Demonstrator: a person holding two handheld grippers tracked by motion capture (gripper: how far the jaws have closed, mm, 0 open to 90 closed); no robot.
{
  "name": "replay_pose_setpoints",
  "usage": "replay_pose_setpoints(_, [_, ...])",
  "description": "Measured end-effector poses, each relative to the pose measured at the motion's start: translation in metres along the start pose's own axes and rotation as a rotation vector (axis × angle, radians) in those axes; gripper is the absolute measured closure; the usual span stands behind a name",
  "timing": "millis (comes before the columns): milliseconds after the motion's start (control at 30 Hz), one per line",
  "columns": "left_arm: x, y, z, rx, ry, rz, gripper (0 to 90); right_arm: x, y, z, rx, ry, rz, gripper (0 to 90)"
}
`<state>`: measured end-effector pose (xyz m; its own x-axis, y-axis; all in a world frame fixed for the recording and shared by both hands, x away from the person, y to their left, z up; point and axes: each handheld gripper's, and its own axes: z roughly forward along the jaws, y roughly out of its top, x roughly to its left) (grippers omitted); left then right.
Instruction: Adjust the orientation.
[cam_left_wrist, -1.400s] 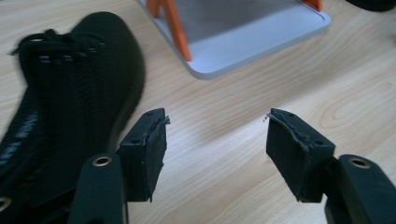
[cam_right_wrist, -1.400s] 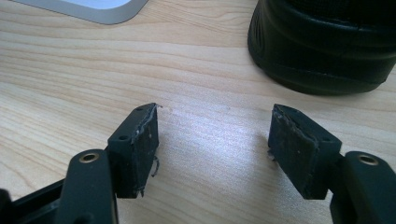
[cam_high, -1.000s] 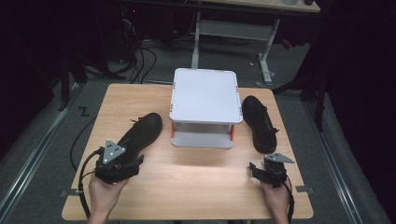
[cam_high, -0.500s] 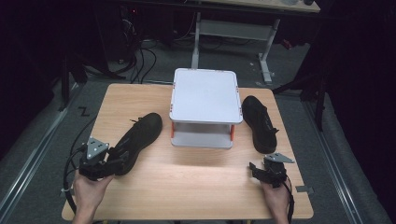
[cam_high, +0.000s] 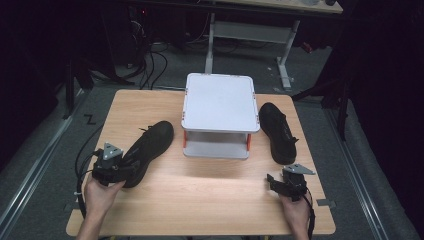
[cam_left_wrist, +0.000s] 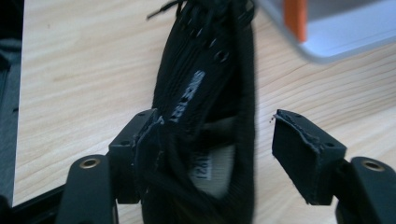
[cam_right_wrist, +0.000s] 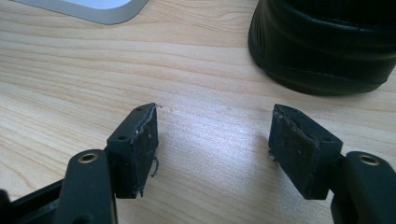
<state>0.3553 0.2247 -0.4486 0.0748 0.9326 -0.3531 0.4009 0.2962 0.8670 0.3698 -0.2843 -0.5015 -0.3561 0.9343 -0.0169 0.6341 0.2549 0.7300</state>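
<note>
The left shoe (cam_high: 146, 150) lies on the wooden table (cam_high: 210, 195), left of the white two-tier rack (cam_high: 219, 114), its heel toward the person. The left gripper (cam_high: 120, 171) is at that heel with its jaws spread wide; in the left gripper view the shoe's (cam_left_wrist: 205, 116) collar sits between them, seemingly touching one jaw and clear of the other. The right gripper (cam_high: 278, 183) rests with jaws wide and nothing between them, just short of the right shoe (cam_high: 277, 131), which lies to the right of the rack.
</note>
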Motion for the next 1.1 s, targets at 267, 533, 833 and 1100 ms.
replay_pose_setpoints(267, [0.000, -0.009, 0.011, -0.011, -0.021, 0.006, 46.7, 0.000, 0.000, 0.000, 0.000, 0.000, 0.000, 33.2])
replay_pose_setpoints(533, [-0.001, -0.010, 0.013, 0.009, -0.062, 0.029, 64.3, 0.000, 0.000, 0.000, 0.000, 0.000, 0.000, 33.2])
replay_pose_setpoints(833, [-0.003, -0.008, 0.013, 0.041, -0.092, 0.038, 77.9, 0.000, 0.000, 0.000, 0.000, 0.000, 0.000, 33.2])
replay_pose_setpoints(1100, [-0.009, -0.008, 0.011, 0.053, -0.140, 0.022, 85.5, 0.000, 0.000, 0.000, 0.000, 0.000, 0.000, 33.2])
